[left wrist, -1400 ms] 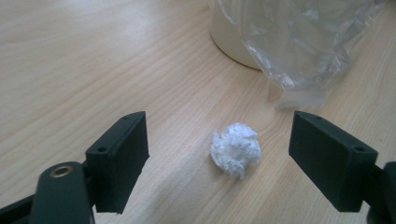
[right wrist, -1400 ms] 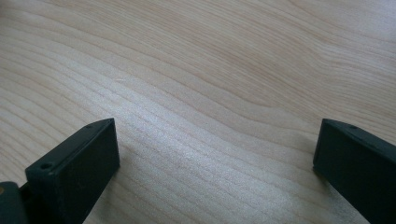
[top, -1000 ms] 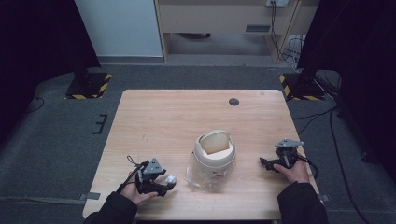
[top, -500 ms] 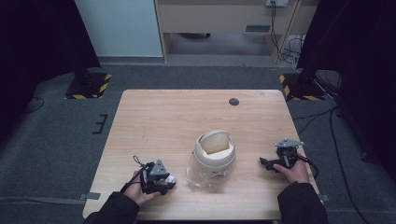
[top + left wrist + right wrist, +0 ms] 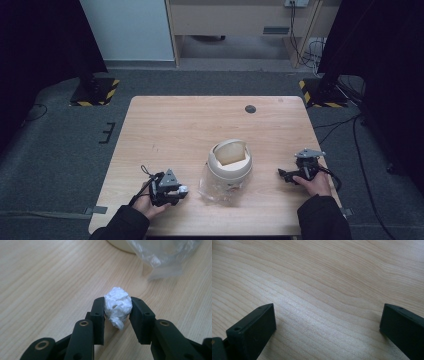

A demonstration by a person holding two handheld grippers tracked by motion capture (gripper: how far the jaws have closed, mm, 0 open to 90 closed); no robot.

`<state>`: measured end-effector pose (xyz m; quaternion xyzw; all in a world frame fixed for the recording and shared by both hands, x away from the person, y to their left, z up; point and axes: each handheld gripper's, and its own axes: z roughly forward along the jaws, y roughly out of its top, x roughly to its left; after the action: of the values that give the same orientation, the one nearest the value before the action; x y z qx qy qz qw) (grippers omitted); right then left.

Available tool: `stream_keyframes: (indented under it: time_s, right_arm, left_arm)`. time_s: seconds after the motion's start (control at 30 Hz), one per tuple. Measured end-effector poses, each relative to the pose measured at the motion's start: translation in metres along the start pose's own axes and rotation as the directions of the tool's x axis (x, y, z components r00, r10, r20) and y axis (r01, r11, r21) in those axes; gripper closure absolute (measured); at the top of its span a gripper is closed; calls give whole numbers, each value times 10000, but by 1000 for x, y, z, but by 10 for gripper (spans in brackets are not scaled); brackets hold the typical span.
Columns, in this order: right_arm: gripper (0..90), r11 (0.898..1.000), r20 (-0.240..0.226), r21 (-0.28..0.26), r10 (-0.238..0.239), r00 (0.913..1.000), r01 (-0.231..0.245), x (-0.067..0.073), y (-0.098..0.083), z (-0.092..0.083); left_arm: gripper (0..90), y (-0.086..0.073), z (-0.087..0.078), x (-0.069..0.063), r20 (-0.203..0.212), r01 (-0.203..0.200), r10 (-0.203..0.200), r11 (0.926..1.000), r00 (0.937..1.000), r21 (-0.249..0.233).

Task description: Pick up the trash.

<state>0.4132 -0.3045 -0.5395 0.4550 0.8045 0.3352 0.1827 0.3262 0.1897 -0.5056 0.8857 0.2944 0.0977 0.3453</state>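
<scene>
At lower left, left tool [image 5: 181,191] clamps a wad [image 5: 117,305], bin [image 5: 230,160] just right; right tool [image 5: 328,322] wide, empty.

High view is reading dim at the edges, the table [image 5: 200,125] alone getting even overhead light. Left gripper view is staying sharp on the paper wad [image 5: 117,306] between the jaws; clear bag [image 5: 162,255] beyond is blurring. Soft sheen is showing on wood between the right jaws.

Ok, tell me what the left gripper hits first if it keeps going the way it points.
Probably the clear plastic bag around the bin: the left gripper, shut on a paper wad, points toward it over bare table. Depth is unclear.
</scene>
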Motion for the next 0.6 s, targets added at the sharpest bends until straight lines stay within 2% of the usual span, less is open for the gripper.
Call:
stream_keyframes:
  time_s: [0.13, 0.3, 0.6]
  right_arm:
    - [7, 10000, -10, -14, 23, 10000, -23, 0, 0, 0]
    - [7, 10000, -6, -20, 37, 10000, -37, 0, 0, 0]
    - [7, 10000, -8, -22, 40, 10000, -40, 0, 0, 0]
  left_arm:
    - [651, 1, -6, 4, -131, 303, -310, 9982, 9994, -520]
    - [650, 1, -13, 8, -232, 679, -706, 9924, 9972, -1027]
    - [648, 1, -20, 12, -348, 973, -1042, 9819, 9939, -1622]
